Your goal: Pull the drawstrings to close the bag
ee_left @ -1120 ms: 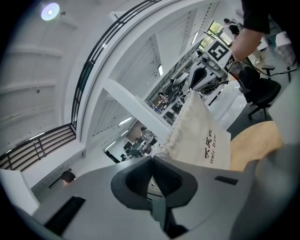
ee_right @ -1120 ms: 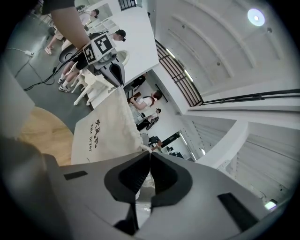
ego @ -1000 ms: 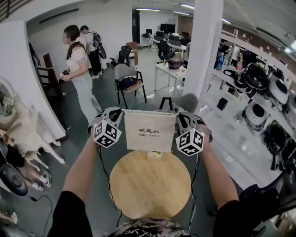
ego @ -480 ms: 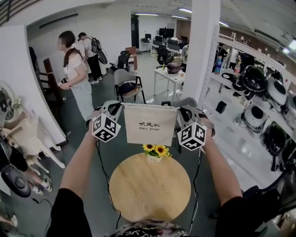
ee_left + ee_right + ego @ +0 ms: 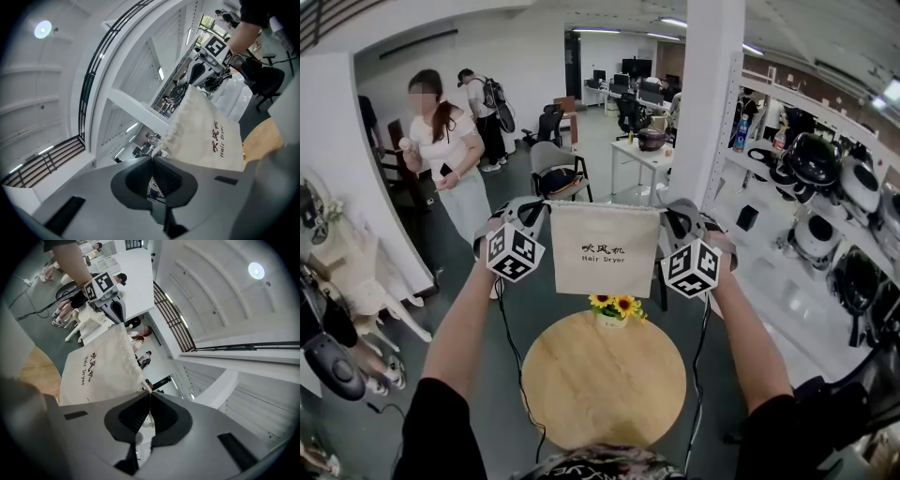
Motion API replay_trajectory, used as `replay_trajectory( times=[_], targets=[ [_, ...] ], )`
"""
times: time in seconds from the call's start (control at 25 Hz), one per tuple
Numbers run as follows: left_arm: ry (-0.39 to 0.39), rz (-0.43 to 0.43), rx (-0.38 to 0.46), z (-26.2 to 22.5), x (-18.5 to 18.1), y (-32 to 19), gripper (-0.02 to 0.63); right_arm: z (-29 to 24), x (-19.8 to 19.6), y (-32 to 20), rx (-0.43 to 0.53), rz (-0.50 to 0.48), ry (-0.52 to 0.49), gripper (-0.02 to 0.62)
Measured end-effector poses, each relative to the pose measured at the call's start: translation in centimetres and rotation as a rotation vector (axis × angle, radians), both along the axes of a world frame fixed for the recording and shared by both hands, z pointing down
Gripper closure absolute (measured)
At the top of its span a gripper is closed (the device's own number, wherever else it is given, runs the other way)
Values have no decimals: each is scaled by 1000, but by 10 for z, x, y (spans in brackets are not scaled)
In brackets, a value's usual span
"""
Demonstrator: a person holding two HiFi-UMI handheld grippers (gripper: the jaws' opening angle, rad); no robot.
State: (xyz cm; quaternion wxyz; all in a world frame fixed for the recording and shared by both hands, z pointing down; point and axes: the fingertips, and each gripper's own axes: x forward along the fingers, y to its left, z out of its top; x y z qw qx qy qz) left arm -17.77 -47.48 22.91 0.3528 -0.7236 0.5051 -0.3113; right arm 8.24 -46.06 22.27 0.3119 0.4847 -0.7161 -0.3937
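A cream cloth bag (image 5: 604, 250) printed "Hair Dryer" hangs in the air between my two grippers, above the round wooden table (image 5: 602, 379). Its gathered top edge is stretched level. My left gripper (image 5: 534, 214) is shut on the drawstring at the bag's top left corner. My right gripper (image 5: 673, 217) is shut on the drawstring at the top right corner. In the left gripper view the bag (image 5: 206, 133) runs from the closed jaws of the left gripper (image 5: 152, 157) toward the other gripper. The right gripper view shows the bag (image 5: 101, 371) ending at the pinched jaws of the right gripper (image 5: 149, 393).
A small pot of sunflowers (image 5: 614, 307) stands at the table's far edge, under the bag. A white pillar (image 5: 705, 103) and shelves of appliances (image 5: 825, 197) are on the right. A person (image 5: 450, 169) stands at the left, and a chair (image 5: 555, 169) and a desk (image 5: 642, 150) lie beyond.
Both grippers have lifted the bag, uncovering the sunflowers. The bag's top has been pulled straighter. The person at left has turned toward me.
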Motion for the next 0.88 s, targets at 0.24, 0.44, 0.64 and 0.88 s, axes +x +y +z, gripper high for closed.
replay_trajectory(
  times=[0.24, 0.44, 0.64, 0.88],
  targets=[
    [22, -26, 25, -4, -4, -1, 588, -5, 2, -2, -17, 7, -80, 584],
    [33, -69, 48, -12, -11, -3, 588, -17, 6, -1, -21, 9, -123, 584],
    [46, -91, 69, -20, -15, -4, 588, -22, 10, -3, -28, 11, -155, 584],
    [77, -130, 68, -25, -25, -7, 588, -27, 14, -2, -55, 6, -220, 586]
  ],
)
